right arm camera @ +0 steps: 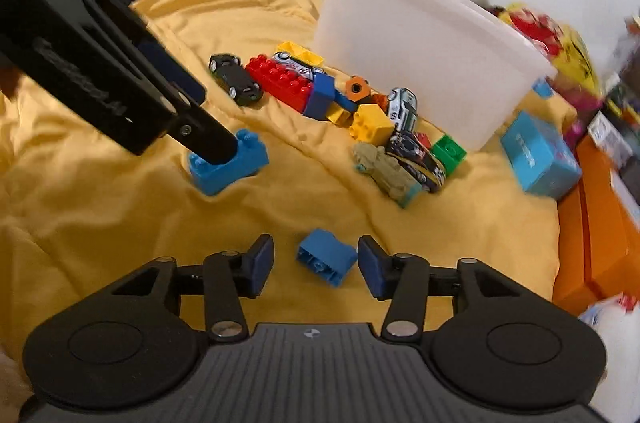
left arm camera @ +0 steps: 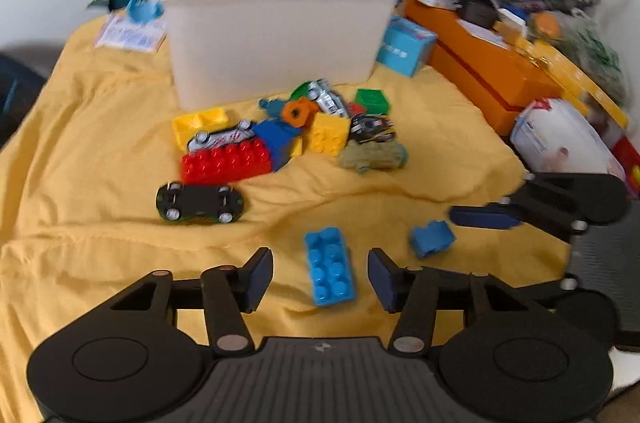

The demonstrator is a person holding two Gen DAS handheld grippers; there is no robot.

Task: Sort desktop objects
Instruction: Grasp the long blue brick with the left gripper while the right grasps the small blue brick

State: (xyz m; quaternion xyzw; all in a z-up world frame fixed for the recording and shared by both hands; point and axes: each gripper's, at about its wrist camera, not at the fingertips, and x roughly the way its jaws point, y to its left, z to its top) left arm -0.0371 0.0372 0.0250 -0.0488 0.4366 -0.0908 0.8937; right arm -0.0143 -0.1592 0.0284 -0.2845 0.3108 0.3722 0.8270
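In front of a white plastic tub, the left gripper spreads wide around a long light-blue brick, the right gripper around a small blue block, neither gripped.

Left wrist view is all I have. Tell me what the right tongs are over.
Observer: The small blue brick lies between the pads of the right tongs, which stand open and are not gripping it.
Operator: Say which way up it is.
Observer: It is tipped over, with its hollow underside facing the right camera.
Operator: Now check my left tongs from the side.
Observer: A finger of the left tongs reaches down to the light blue brick and hides part of it. I cannot tell whether it touches.
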